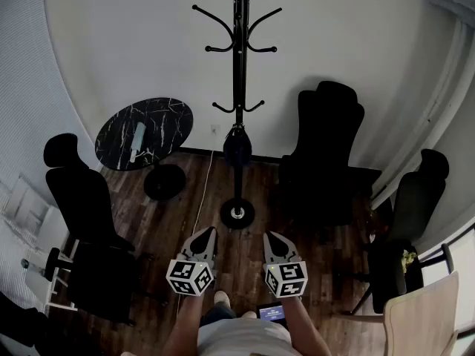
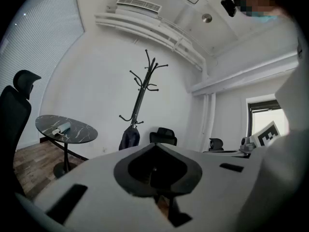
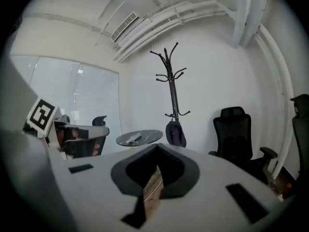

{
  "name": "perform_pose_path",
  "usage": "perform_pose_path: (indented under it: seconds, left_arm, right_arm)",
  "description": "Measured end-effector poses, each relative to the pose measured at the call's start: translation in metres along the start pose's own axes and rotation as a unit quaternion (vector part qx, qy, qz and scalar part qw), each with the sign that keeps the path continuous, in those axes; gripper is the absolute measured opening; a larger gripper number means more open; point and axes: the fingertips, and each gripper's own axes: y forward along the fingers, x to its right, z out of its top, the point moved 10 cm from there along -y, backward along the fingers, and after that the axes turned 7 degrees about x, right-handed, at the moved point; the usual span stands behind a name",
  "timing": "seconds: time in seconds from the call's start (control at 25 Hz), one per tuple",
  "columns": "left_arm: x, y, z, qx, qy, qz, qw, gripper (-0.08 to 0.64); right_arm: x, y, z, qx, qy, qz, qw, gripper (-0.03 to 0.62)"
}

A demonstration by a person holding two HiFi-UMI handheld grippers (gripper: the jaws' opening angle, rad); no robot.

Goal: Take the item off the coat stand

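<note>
White wall and dark plank floor [image 1: 178, 225] fill the head view. A black coat stand [image 1: 239, 87] rises at centre on a round base, its curved hooks in tiers. The item, a dark rounded bag [image 1: 237, 148], hangs from a low hook, close against the pole and clear of the floor. Left of the stand is a round black marbled tabletop [image 1: 159, 117] carrying one pale oblong object [image 1: 138, 141]. Black office chairs stand at the left [image 1: 82, 199], right of the stand [image 1: 326, 154] and at the far right [image 1: 417, 199]. A pale wooden chair back [image 1: 419, 321] shows at the lower right corner. The left gripper [image 1: 210, 232] and right gripper [image 1: 270, 237] are held side by side near the person's body, both well apart from the bag.

Left gripper view: the jaws are pressed together with nothing between them. Beyond them the bag [image 2: 129, 138] hangs dark and limp at the foot of the stand [image 2: 142, 93], with the tabletop [image 2: 72, 129] to its left and window blinds [image 2: 34, 47] at the far left.

Right gripper view: the jaws are likewise drawn together and empty, with only a thin sliver of floor showing through the seam. The bag [image 3: 175, 133] hangs below the lowest hooks, the tabletop [image 3: 145, 137] just left of it and an office chair [image 3: 236, 139] to its right.
</note>
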Motion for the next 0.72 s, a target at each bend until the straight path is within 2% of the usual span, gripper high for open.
perform_pose_path:
  seconds: [0.28,0.72]
  left_arm:
    - [-0.0003,-0.0004,-0.0003,-0.001,-0.005,-0.002,1.0000,0.020]
    - [0.0038,-0.0035,0.0066,-0.010,0.004,0.011,0.9999,0.020]
  right_arm:
    - [0.0006,-0.0017,0.0032,0.019,0.005,0.006,1.000,0.011]
    - [0.0009,-0.0019,0.0040,0.010,0.017,0.006,1.000,0.012]
